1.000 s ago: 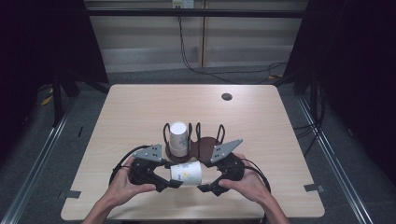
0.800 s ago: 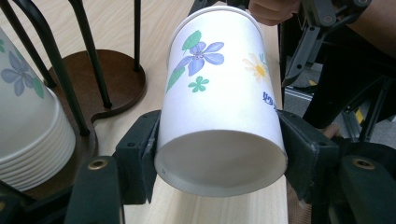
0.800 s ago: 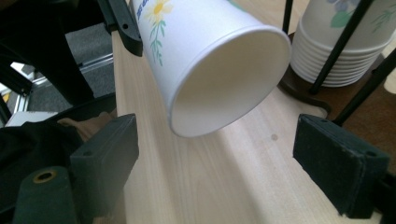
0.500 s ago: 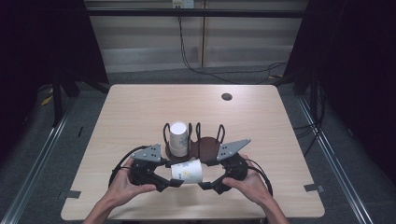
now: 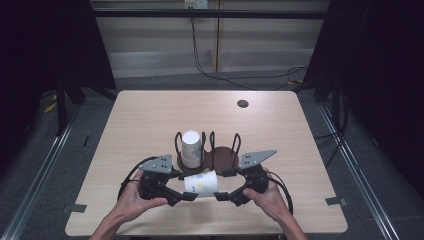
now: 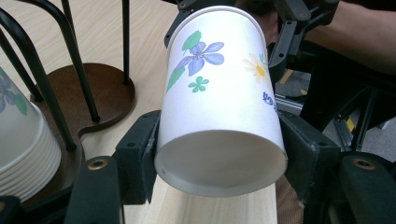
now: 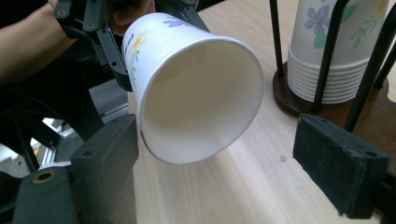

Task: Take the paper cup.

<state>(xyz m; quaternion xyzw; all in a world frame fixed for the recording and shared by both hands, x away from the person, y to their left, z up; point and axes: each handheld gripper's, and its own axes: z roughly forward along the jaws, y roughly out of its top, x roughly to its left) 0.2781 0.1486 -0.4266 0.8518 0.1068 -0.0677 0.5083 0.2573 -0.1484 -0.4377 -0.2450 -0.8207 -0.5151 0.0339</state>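
Even overhead light brightens the table (image 5: 150, 120); surroundings fall dark, close views slightly soft.

Counts:
- 1 light wooden counter (image 5: 150, 120).
- 1 dark brown wooden cup rack with black wire uprights (image 5: 220, 156); two round bases; five uprights countable from the high view.
- 1 stack of white floral paper cups (image 5: 191, 149) on the rack's left base. About nine rims countable in the right gripper view; exact cup total can't be told.
- 1 loose white floral paper cup (image 5: 201, 182), lying sideways just in front of the rack.
- 1 small dark round spot (image 5: 242, 103) on the counter, well behind the rack.
- 2 black handheld grippers: left gripper (image 5: 186, 195), right gripper (image 5: 223, 194); 2 fingers each, 4 total.
- 2 grey triangular plates, one per gripper.
- 2 hands.
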